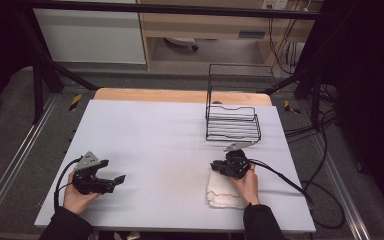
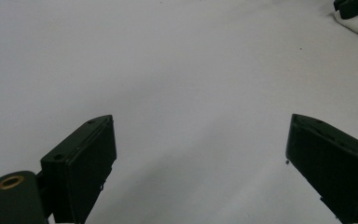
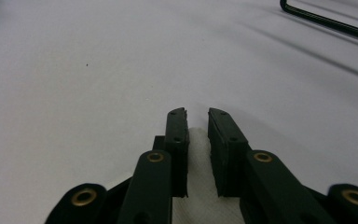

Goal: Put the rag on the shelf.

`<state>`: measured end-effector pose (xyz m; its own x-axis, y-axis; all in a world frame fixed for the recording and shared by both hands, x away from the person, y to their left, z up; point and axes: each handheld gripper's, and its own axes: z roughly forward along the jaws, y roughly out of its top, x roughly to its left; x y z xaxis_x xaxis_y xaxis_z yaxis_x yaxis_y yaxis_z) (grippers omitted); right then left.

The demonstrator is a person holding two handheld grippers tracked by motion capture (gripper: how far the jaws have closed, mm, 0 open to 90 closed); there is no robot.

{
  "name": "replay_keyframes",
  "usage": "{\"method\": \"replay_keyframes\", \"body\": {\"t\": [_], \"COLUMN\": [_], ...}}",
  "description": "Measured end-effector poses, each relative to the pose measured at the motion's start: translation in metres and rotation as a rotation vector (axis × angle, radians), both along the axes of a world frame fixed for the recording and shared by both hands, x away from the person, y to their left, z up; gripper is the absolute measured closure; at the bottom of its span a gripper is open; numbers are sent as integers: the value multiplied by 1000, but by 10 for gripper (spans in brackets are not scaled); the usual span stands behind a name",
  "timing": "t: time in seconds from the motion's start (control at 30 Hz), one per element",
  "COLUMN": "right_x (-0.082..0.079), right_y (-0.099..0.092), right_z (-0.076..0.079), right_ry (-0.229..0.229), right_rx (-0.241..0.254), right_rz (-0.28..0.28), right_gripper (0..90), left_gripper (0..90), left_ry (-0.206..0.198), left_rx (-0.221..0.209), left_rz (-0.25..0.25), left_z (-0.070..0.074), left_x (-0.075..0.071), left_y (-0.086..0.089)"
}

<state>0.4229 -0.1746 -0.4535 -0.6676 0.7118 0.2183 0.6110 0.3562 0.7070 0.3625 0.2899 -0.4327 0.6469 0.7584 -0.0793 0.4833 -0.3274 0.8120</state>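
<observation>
Left gripper [image 1: 111,179] at the near left of the pale surface [image 1: 155,130], jaws spread wide over bare top. Right gripper [image 3: 196,122] with jaws drawn close around the edge of a folded white cloth [image 1: 223,192], apparently pinching it, a thin gap between tips. Beyond, black wire basket [image 1: 232,122] standing upright, seemingly holding nothing.

No readable text or labels.

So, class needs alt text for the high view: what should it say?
A person holds two grippers over a pale table: the left gripper open above bare surface, the right gripper over a folded white cloth. A black wire basket stands behind it.
</observation>
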Motion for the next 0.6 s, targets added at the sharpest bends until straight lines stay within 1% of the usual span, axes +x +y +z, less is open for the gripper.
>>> {"method": "replay_keyframes", "body": {"t": [0.03,0.2,0.23,0.27,0.33,0.37,0.4,0.43,0.47,0.5,0.53,0.6], "right_x": [0,-2,-3,-4,-5,-6,-7,-7,-7,-6,-6,-6], "right_y": [1,2,2,2,3,9,11,11,14,23,23,31], "right_z": [1,4,5,9,11,15,16,16,17,18,18,17], "right_ry": [-4,-12,-17,-25,-33,-52,-56,-56,-59,-59,-59,-54], "right_rx": [-8,-9,8,35,42,37,37,37,43,35,35,35], "right_rz": [-3,-11,-13,-12,-11,9,16,16,29,51,51,67], "right_gripper": [810,828,830,832,834,835,836,836,837,837,837,837], "left_gripper": [87,87,88,88,88,88,88,88,88,88,88,88], "left_ry": [0,-1,-1,-1,-2,0,0,-1,-1,-2,-2,-2], "left_rx": [1,2,2,2,4,4,4,5,5,5,5,7], "left_rz": [0,2,2,2,2,2,2,2,2,3,2,2], "left_z": [0,0,0,0,0,0,0,0,0,0,0,1], "left_x": [0,0,0,0,0,0,0,0,0,0,0,0], "left_y": [0,0,0,0,0,0,0,0,0,0,0,1]}}
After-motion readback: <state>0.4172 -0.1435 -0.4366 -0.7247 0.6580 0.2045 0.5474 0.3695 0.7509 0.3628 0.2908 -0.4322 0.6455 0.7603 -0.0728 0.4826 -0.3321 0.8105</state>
